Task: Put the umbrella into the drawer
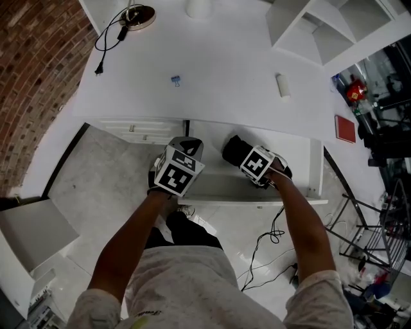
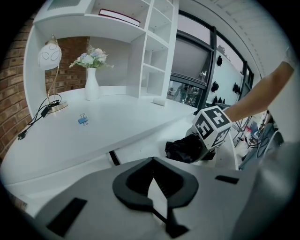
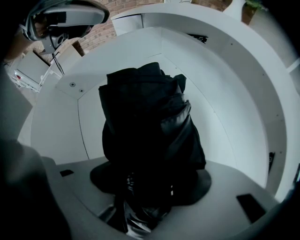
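Under the white desk (image 1: 212, 71) a drawer (image 1: 257, 200) stands pulled out. My right gripper (image 1: 252, 166) points straight down over it, shut on a folded black umbrella (image 1: 235, 150). In the right gripper view the umbrella (image 3: 145, 122) hangs from the right gripper (image 3: 145, 190) above the drawer's white floor (image 3: 225, 103). The left gripper (image 1: 187, 144) hovers just left of it at the drawer's left end, apart from the umbrella. Its jaws (image 2: 152, 180) meet with nothing between them. From there the umbrella (image 2: 185, 149) and the right gripper's marker cube (image 2: 213, 126) show to the right.
On the desk lie a blue binder clip (image 1: 175, 80), a lamp base (image 1: 140, 16) with its black cable, a white cylinder (image 1: 282, 85) and a red book (image 1: 345, 128). A closed drawer (image 1: 138, 130) sits left of the open one. A vase (image 2: 92, 84) and shelves stand at the back.
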The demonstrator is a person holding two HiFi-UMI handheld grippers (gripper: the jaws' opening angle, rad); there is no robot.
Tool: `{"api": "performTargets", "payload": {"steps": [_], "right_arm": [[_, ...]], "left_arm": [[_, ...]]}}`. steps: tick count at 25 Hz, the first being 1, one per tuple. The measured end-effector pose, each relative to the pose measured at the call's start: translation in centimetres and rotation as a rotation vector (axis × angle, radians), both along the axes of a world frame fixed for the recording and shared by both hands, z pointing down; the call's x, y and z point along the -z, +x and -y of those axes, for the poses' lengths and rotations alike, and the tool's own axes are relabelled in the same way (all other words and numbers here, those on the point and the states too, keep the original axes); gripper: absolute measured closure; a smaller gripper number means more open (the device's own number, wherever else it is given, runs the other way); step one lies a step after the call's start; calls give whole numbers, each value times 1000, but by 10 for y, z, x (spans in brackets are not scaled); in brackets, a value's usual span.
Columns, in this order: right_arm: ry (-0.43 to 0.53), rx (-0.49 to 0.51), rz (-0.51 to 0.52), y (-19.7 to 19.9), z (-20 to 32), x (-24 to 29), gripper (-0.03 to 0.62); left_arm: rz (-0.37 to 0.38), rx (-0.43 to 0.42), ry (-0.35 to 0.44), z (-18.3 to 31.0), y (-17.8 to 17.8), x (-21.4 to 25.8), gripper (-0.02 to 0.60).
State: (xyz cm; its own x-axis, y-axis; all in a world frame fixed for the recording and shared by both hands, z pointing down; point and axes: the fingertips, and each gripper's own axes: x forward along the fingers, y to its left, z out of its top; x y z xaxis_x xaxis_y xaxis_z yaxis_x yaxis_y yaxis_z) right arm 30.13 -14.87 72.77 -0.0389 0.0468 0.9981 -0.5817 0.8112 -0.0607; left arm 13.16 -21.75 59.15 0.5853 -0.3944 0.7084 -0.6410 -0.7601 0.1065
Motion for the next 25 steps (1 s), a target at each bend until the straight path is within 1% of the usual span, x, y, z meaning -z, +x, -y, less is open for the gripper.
{"api": "performTargets", "payload": {"steps": [4,7,11,15,19,25], "right_arm": [[-9,2,2,0,1,0,339],[-8,-1,31,-2,1,-1,339],[-24,-3,31,-3,-1,-2,339],[-17,-2,41,-3,0,-3,339],[-15,-5,58,-3,0,-4,339],[15,-17,64,-1,1,-5,334]], "left_arm": [[15,-12,-5,-4,2,-1,584],[26,-18,-7,-6,4,-1,584],[39,-29,-8,-8,5,2,584],[43,-37,-15,-10,9,1,584],[62,-63,-20,-17,15,1,584],[51,-43,-34,-21,21,4,584]]}}
